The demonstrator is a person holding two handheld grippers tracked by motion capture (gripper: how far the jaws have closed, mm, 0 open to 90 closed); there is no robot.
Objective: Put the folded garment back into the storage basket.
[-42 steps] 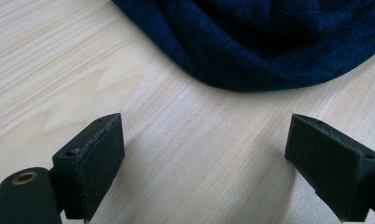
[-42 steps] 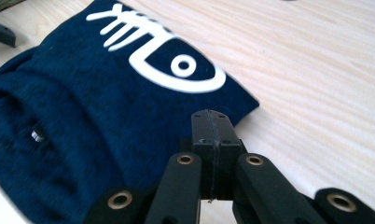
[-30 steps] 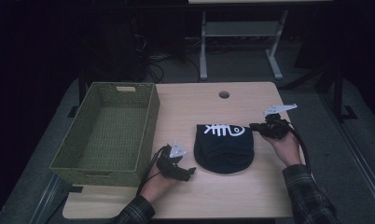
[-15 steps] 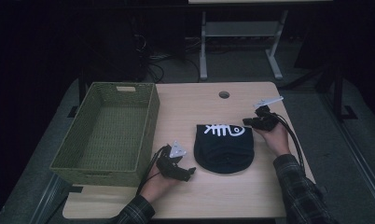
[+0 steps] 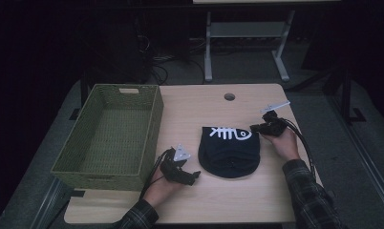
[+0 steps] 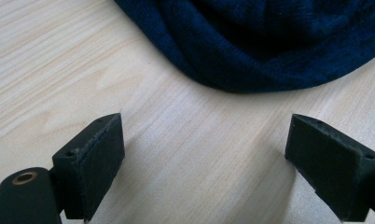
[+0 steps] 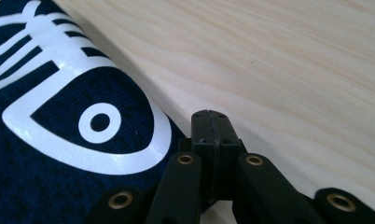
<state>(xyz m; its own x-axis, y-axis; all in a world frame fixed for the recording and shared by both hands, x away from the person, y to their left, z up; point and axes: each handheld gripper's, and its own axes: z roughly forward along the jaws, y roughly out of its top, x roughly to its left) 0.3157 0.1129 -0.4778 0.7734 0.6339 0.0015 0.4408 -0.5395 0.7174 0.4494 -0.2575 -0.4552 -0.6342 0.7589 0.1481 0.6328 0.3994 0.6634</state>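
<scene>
Dark blue knitted cloth with a white fish-bone picture [image 5: 230,149] lies folded in a round heap on the pale wooden worktop [image 5: 218,205]. It sits near the middle of the worktop, a bit toward the person's side. The white fish picture is on the far part of the cloth, and its big round eye shows up close in the right gripper view [image 7: 99,122].

To the left of the cloth, well apart from it, stands a green woven basket with straight walls [image 5: 154,124]. Beyond the cloth, near the far edge of the worktop, there is a small round hole [image 5: 229,97].

The right tongs [image 5: 255,128] are at the right far corner of the cloth, by the fish's head. Their two black jaws are pressed flat together with no gap. In the right gripper view the tips [image 7: 210,122] sit right at the cloth's edge, where cloth meets wood. I cannot tell if any cloth is pinched between them.

The left tongs [image 5: 196,175] rest low over the worktop, just beside the near left edge of the cloth. Their jaws stand wide apart with bare wood between them. In the left gripper view [image 6: 204,154] the curved edge of the cloth [image 6: 269,51] lies a little way ahead of the jaws, not touching them.
</scene>
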